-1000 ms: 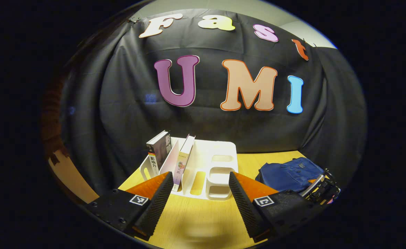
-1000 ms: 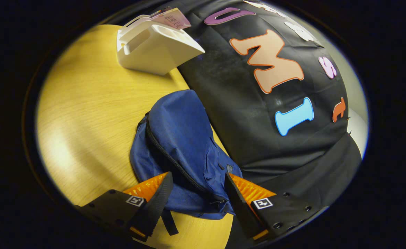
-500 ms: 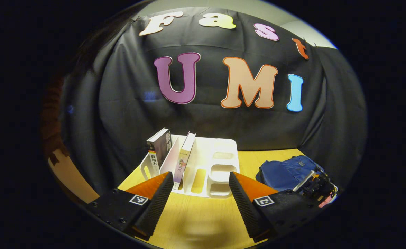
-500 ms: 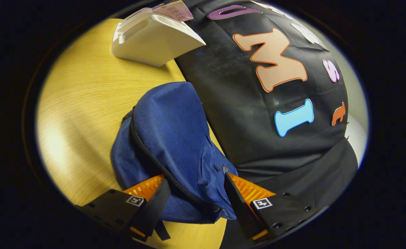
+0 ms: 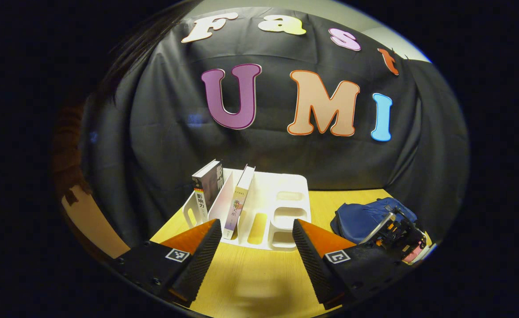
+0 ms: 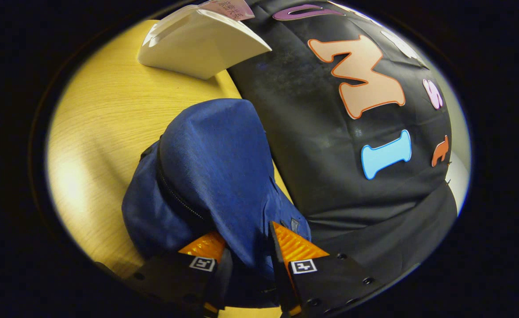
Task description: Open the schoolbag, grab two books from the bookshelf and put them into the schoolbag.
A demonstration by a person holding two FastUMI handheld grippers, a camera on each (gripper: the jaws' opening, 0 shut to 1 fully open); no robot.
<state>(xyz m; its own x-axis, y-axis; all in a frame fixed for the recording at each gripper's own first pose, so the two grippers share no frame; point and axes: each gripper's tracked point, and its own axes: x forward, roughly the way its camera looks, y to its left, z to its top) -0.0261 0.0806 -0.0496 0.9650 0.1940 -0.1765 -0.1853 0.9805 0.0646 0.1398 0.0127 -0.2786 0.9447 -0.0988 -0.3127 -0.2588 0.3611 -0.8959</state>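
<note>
- Blue fabric schoolbag (image 6: 211, 168) lies on the wooden table (image 6: 104, 115), against the black cloth wall; zip line runs down its left side
- right gripper (image 6: 248, 251): fingers drawn close together, pinching a fold of the schoolbag's fabric near the lower end of the zip; both fingers press on the cloth
- left gripper (image 5: 257, 243): fingers spread wide, nothing between them; hovers above the table, facing the bookshelf (image 5: 281, 207)
- bookshelf: white, divided; dark book (image 5: 206, 190) leans in the leftmost slot; pale book (image 5: 239, 201) leans in the next slot; right compartments hold nothing
- left gripper view: schoolbag (image 5: 361, 216) well right of the bookshelf, right gripper (image 5: 394, 229) on it
</note>
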